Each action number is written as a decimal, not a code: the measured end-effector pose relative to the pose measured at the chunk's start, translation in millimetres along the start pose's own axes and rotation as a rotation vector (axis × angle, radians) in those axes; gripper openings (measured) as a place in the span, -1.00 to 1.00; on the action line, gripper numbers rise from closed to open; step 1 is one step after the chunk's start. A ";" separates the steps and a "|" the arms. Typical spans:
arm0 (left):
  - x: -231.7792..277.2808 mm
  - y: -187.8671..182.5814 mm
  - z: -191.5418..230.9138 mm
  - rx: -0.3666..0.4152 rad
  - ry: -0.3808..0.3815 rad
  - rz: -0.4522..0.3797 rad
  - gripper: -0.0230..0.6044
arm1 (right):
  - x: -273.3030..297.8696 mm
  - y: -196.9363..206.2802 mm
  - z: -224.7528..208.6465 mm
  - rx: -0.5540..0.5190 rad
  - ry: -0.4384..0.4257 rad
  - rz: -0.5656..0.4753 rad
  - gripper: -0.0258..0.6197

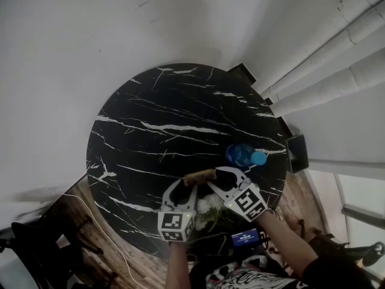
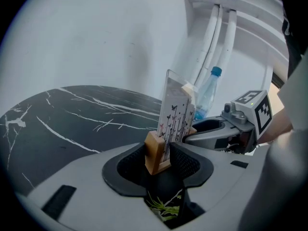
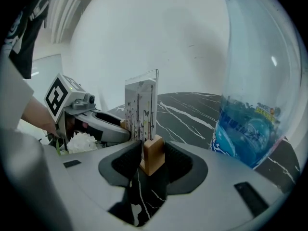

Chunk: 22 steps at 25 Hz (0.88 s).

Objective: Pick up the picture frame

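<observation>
Tabletop [image 1: 150, 113]: round, black with white veining; it carries the items below.
Picture frame [image 2: 176, 113]: upright near the tabletop's near edge, a clear panel printed with thin stems and butterflies, set in a light wooden base [image 2: 155, 154]. Whether the base rests on the surface or sits clear of it cannot be told.
Left gripper [image 2: 159, 159]: clenched on one end of the wooden base; both dark pads press the block's sides, and the panel rises just beyond them.
Right gripper [image 3: 153, 159]: clenched on the opposite end of the same base, the block seated squarely between its pads.
Relation of grippers: they face each other along the frame, each visible in the other's view behind the panel.
Water bottle [image 1: 243, 155]: clear blue with a blue cap, standing on the tabletop just beside the right gripper, apart from the frame.
White flowers [image 1: 208, 206]: a small bunch with green leaves, lying below and between the two grippers at the near edge.
Person's arms: both forearms enter from the bottom of the head view.
</observation>
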State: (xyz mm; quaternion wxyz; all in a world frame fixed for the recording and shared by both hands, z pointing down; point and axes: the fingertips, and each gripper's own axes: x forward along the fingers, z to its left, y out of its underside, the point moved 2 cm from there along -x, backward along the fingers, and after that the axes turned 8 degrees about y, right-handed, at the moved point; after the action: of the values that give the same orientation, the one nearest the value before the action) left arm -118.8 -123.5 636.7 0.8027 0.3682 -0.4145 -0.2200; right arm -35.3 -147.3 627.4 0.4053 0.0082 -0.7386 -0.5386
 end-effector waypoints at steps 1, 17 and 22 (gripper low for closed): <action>-0.7 -0.1 0.1 -0.011 0.002 0.005 -0.38 | 0.2 -0.3 0.2 0.012 -0.001 0.002 -0.44; -14.6 -22.1 -6.5 -0.149 0.045 -0.030 -0.42 | -16.3 -22.4 -3.2 0.119 0.005 -0.026 -0.46; -24.6 -34.5 -11.7 -0.157 0.023 -0.054 -0.43 | -24.7 -35.9 -1.0 0.143 -0.010 -0.030 -0.46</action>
State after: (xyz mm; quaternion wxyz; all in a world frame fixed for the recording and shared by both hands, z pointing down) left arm -124.6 -124.4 593.1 0.8276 0.3177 -0.3767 -0.2689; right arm -33.4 -152.1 584.2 0.3919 0.0456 -0.7769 -0.4907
